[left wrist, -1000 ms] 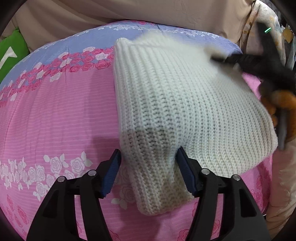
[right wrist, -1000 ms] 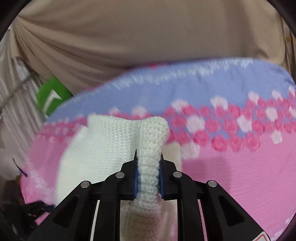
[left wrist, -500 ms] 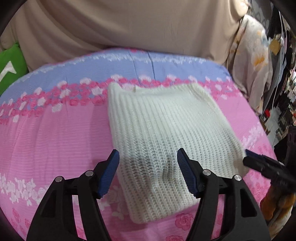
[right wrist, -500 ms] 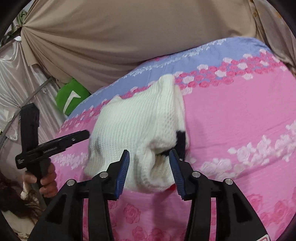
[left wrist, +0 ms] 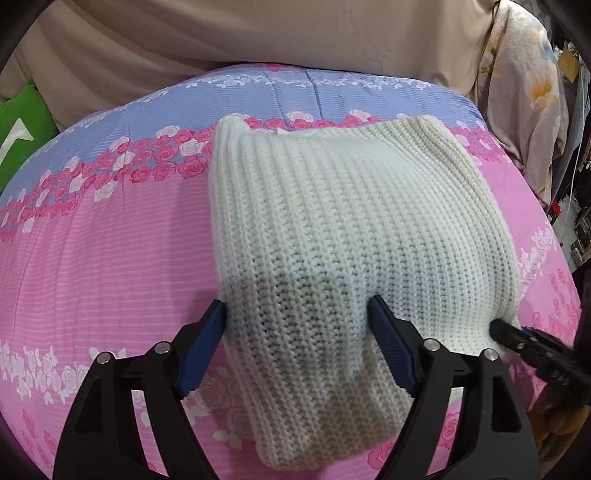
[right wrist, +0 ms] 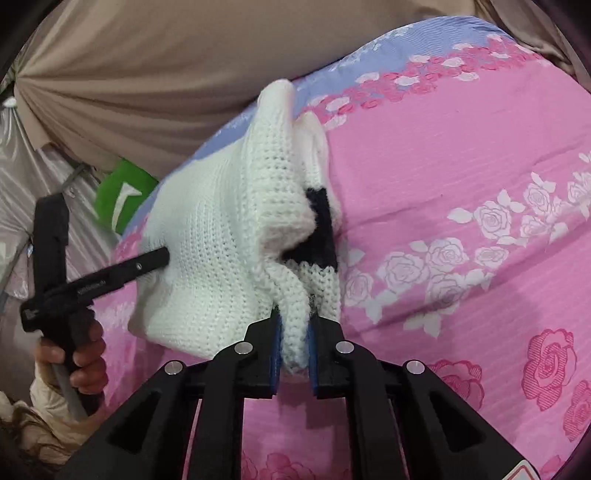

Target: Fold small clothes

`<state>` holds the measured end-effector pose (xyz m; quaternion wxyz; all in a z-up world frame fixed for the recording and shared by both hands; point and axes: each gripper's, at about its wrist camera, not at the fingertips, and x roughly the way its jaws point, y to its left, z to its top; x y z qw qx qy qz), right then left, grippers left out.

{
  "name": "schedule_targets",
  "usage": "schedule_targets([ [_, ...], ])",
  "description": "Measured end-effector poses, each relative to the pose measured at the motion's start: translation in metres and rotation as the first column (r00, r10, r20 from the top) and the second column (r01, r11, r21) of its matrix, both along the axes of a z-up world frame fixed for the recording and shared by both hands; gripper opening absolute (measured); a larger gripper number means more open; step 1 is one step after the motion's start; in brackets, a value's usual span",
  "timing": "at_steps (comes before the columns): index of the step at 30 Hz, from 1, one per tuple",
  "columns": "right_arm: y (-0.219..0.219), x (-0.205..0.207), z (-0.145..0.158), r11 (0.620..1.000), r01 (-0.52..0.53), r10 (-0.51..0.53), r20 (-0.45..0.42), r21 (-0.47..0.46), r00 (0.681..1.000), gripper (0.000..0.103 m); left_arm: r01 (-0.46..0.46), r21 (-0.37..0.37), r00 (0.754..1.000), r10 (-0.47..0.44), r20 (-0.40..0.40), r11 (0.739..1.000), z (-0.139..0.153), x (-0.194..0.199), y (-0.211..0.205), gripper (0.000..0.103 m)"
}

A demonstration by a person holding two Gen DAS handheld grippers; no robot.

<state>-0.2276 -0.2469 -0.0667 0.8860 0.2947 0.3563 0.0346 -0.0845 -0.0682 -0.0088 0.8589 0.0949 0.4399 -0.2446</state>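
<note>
A white knit sweater (left wrist: 332, 229) lies folded on the pink floral bed cover (left wrist: 110, 258). My left gripper (left wrist: 299, 343) straddles its near left part. Its jaws are opening, and the knit lies between the blue pads (left wrist: 205, 350) without being pinched. In the right wrist view my right gripper (right wrist: 295, 321) is closing on a rolled hem edge of the sweater (right wrist: 221, 240), which the pads squeeze. A black stripe (right wrist: 321, 229) shows in the open fold. The left gripper's finger (right wrist: 147, 258) rests against the sweater's far side, with a hand (right wrist: 81, 362) on its handle.
A green cushion (left wrist: 18, 129) sits at the back left of the bed. A beige cloth (left wrist: 258, 33) hangs behind it. Floral fabric (left wrist: 517, 110) drapes at the right, past the bed's edge. The pink cover is bare to the right of the sweater (right wrist: 461, 166).
My right gripper let go of the fold it carried, swung round to the sweater's near right corner and closed on the hem. The sweater's top layer now lies flat. My left jaws stand wider.
</note>
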Motion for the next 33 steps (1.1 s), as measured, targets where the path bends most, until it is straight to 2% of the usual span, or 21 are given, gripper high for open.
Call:
schedule_targets([
  [3, 0.000, -0.002, 0.014, 0.999, -0.001, 0.000, -0.021, -0.045, 1.000, 0.011, -0.009, -0.029, 1.000, 0.008, -0.023, 1.000, 0.008, 0.001, 0.004, 0.075],
  [4, -0.002, -0.005, 0.021, 0.999, 0.006, -0.007, -0.013, -0.048, 1.000, 0.017, -0.011, -0.040, 1.000, 0.011, -0.018, 0.999, 0.014, -0.001, 0.005, 0.073],
  [5, -0.003, -0.011, 0.030, 0.998, 0.017, -0.016, 0.010, -0.055, 1.000, 0.019, -0.017, -0.050, 1.000, 0.017, 0.007, 0.999, 0.024, -0.004, 0.009, 0.069],
  [8, -0.005, -0.023, 0.072, 0.990, 0.055, -0.041, 0.112, -0.126, 0.993, 0.019, -0.049, -0.069, 0.989, 0.058, 0.138, 0.996, 0.058, -0.011, 0.019, 0.070],
  [11, 0.005, -0.008, 0.097, 0.985, -0.007, 0.036, 0.167, -0.171, 0.985, 0.017, -0.072, -0.061, 0.984, 0.081, 0.156, 0.996, 0.065, 0.007, 0.020, 0.070],
  [13, 0.019, 0.019, 0.087, 0.976, -0.069, 0.095, 0.119, -0.206, 0.988, 0.016, -0.083, -0.026, 0.993, 0.085, 0.083, 0.996, 0.046, 0.030, 0.017, 0.070],
  [14, 0.025, 0.039, 0.072, 0.969, -0.103, 0.117, 0.054, -0.223, 0.992, 0.016, -0.089, -0.013, 0.996, 0.089, 0.025, 0.996, 0.030, 0.042, 0.016, 0.070],
  [15, 0.029, 0.058, 0.051, 0.963, -0.127, 0.123, -0.030, -0.237, 0.992, 0.013, -0.086, -0.018, 0.996, 0.085, -0.025, 0.996, 0.015, 0.052, 0.015, 0.072],
  [16, 0.032, 0.069, 0.033, 0.962, -0.144, 0.130, -0.074, -0.234, 0.989, 0.001, -0.094, -0.040, 0.994, 0.091, -0.053, 0.995, 0.006, 0.057, 0.019, 0.075],
  [17, 0.031, 0.073, 0.027, 0.968, -0.149, 0.142, -0.052, -0.203, 0.989, 0.001, -0.111, -0.063, 0.992, 0.107, -0.068, 0.992, 0.001, 0.061, 0.022, 0.081],
  [19, 0.032, 0.067, 0.041, 0.969, -0.137, 0.128, -0.054, -0.208, 0.990, 0.002, -0.129, -0.096, 0.989, 0.120, -0.091, 0.987, 0.006, 0.065, 0.029, 0.080],
  [21, 0.034, 0.053, 0.066, 0.964, -0.099, 0.105, 0.011, -0.247, 0.994, 0.006, -0.132, -0.113, 0.990, 0.126, -0.057, 0.985, 0.023, 0.058, 0.034, 0.073],
  [23, 0.033, 0.046, 0.078, 0.959, -0.059, 0.076, 0.053, -0.279, 0.996, 0.006, -0.121, -0.123, 0.993, 0.121, -0.001, 0.985, 0.039, 0.045, 0.035, 0.073],
  [24, 0.033, 0.046, 0.078, 0.955, -0.055, 0.071, 0.047, -0.292, 0.996, 0.006, -0.109, -0.130, 0.993, 0.113, 0.019, 0.985, 0.046, 0.039, 0.034, 0.073],
  [26, 0.029, 0.063, 0.058, 0.946, -0.062, 0.053, -0.034, -0.319, 0.998, 0.006, -0.086, -0.133, 0.995, 0.093, 0.044, 0.987, 0.051, 0.029, 0.027, 0.074],
  [27, 0.028, 0.072, 0.045, 0.946, -0.076, 0.056, -0.073, -0.314, 0.996, 0.001, -0.072, -0.120, 0.996, 0.078, 0.047, 0.990, 0.048, 0.027, 0.022, 0.074],
  [28, 0.025, 0.077, 0.035, 0.955, -0.096, 0.080, -0.071, -0.280, 0.994, 0.000, -0.069, -0.087, 0.996, 0.073, 0.042, 0.994, 0.038, 0.028, 0.014, 0.074],
  [30, 0.026, 0.076, 0.046, 0.953, -0.095, 0.077, -0.072, -0.287, 0.994, 0.000, -0.064, -0.022, 0.998, 0.064, -0.009, 0.998, 0.012, 0.037, 0.000, 0.075],
  [31, 0.026, 0.072, 0.055, 0.950, -0.075, 0.062, -0.052, -0.303, 0.997, 0.001, -0.073, -0.041, 0.997, 0.071, -0.037, 0.997, 0.004, 0.041, 0.002, 0.075],
  [33, 0.023, 0.062, 0.076, 0.950, -0.034, 0.037, 0.005, -0.312, 0.999, 0.009, -0.084, -0.100, 0.995, 0.078, -0.065, 0.991, 0.010, 0.041, 0.012, 0.075],
])
